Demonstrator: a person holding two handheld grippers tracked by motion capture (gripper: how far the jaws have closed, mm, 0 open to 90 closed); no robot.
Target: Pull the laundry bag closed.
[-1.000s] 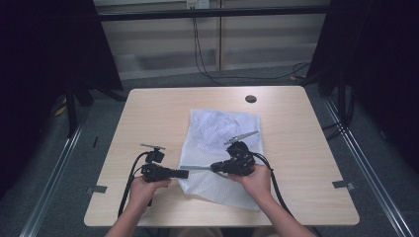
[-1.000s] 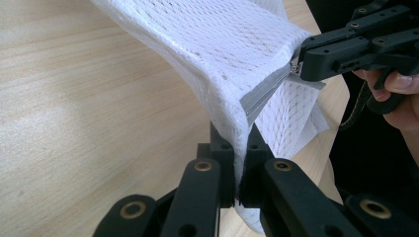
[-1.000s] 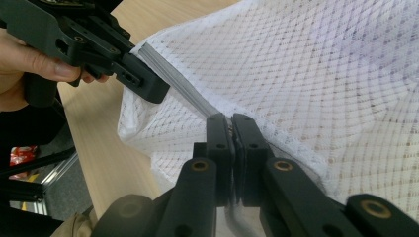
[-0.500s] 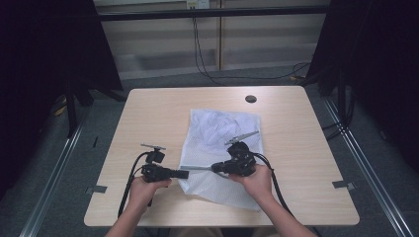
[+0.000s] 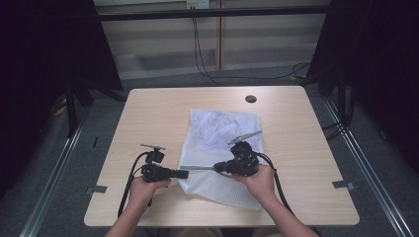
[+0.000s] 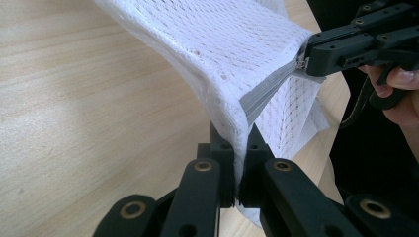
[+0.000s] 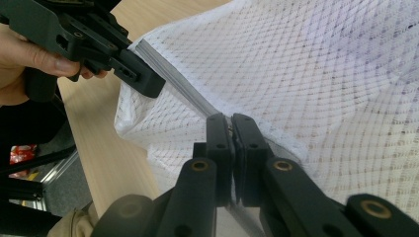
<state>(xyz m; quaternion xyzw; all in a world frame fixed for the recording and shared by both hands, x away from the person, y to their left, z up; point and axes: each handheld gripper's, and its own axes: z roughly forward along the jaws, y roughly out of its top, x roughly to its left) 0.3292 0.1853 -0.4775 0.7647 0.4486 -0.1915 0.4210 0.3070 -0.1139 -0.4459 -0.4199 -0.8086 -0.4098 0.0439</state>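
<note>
A white mesh bag (image 5: 222, 143) lies on the wooden table (image 5: 158, 113), its near-left edge lifted. Along that edge runs a grey zipper (image 5: 200, 168), stretched between the two grippers. My left gripper (image 5: 185, 173) is shut on the bag's edge at the zipper's end (image 6: 240, 136), with mesh (image 6: 232, 44) rising from its jaws. My right gripper (image 5: 216, 168) is shut on the zipper pull (image 7: 230, 121), at the other end of the grey zipper tape (image 7: 178, 81). In the left gripper view the right gripper (image 6: 309, 61) pinches the slider at the upper right. The left gripper (image 7: 148, 84) faces it in the right gripper view.
A dark round hole (image 5: 250, 98) sits near the table's far edge. Bare wood lies left of the bag and along the far side. Cables trail from both grippers toward the near edge. Black frame posts (image 5: 341, 84) and floor rails flank the table.
</note>
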